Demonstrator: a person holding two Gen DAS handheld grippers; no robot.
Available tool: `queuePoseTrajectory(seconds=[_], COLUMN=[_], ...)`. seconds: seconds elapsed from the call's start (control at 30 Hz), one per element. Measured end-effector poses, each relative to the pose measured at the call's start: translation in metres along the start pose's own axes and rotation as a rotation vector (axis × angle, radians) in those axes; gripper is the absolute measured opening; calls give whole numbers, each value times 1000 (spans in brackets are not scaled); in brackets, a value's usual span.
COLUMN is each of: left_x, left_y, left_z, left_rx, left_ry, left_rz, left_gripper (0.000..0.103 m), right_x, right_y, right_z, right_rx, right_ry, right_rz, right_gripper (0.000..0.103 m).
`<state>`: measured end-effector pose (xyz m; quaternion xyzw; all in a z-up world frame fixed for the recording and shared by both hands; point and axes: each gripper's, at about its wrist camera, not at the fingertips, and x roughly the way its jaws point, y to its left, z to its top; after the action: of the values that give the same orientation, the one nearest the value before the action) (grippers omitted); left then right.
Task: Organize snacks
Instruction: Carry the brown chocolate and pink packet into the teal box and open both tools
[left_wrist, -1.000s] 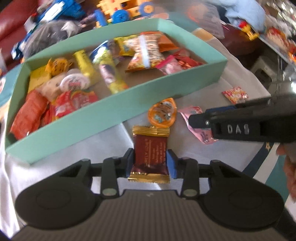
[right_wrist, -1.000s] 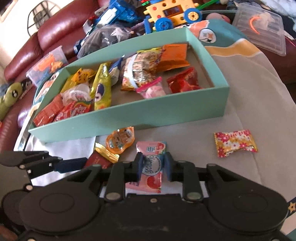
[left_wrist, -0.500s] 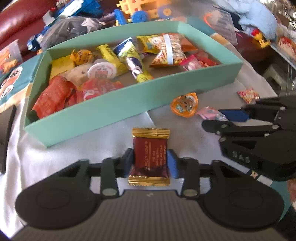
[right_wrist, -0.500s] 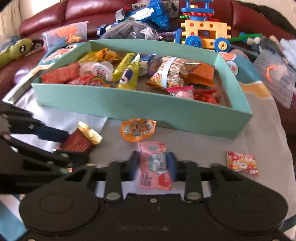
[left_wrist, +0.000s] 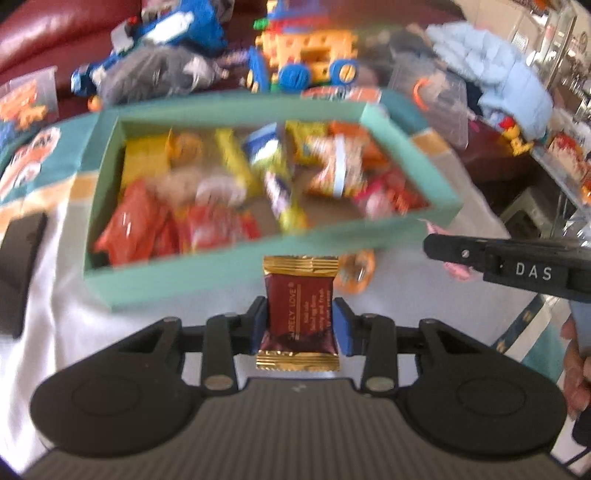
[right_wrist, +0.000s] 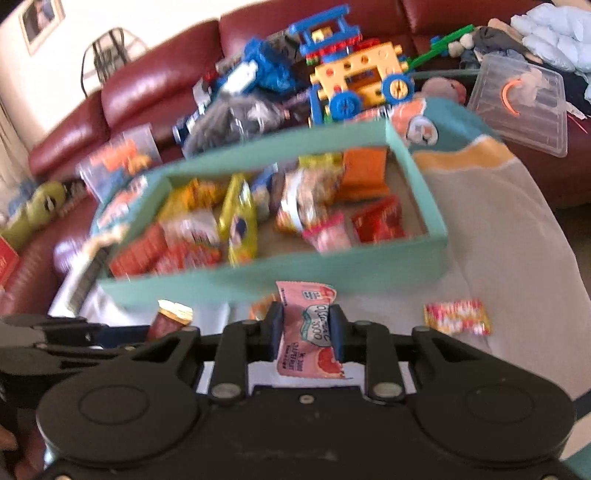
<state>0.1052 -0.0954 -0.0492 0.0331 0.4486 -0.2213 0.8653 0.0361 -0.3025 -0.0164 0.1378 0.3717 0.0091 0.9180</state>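
Observation:
My left gripper (left_wrist: 298, 322) is shut on a dark red snack packet with gold ends (left_wrist: 298, 310), held above the white cloth just in front of the teal box (left_wrist: 229, 273). My right gripper (right_wrist: 306, 334) is shut on a pink grapefruit candy packet (right_wrist: 306, 325), also lifted near the box's (right_wrist: 332, 273) front wall. The box holds several snack packets. An orange round snack (left_wrist: 356, 271) lies on the cloth by the box, and a red-and-yellow patterned packet (right_wrist: 458, 316) lies to the right. The right gripper's finger (left_wrist: 498, 264) shows at the right of the left wrist view.
Toy vehicles (right_wrist: 354, 77) and a clear plastic lid (right_wrist: 521, 103) crowd the red sofa (right_wrist: 147, 85) behind the box. A dark flat object (left_wrist: 18, 273) lies at the cloth's left edge. A hand (left_wrist: 576, 369) shows at the far right.
Both grippers have risen off the cloth with their packets and now look more down into the box. The pink packet, lying flat a second ago, is now clamped and lifted.

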Motion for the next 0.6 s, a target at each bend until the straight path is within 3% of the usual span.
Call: queuePoseTrajectory(seconds=[0.2, 0.33, 0.6], left_x=[4, 21, 48], left_y=[-15, -14, -12], left_z=[42, 63, 84], left_rx=[39, 24, 21], left_ry=[-60, -51, -37], left_rz=[0, -5, 0], left_gripper=[37, 37, 37], right_x=[5, 17, 47], right_y=[-4, -4, -10], right_z=[42, 64, 71], right_rx=[53, 68, 118], right_ry=[-35, -47, -14], right_rz=[65, 73, 83], right_gripper=[25, 25, 26])
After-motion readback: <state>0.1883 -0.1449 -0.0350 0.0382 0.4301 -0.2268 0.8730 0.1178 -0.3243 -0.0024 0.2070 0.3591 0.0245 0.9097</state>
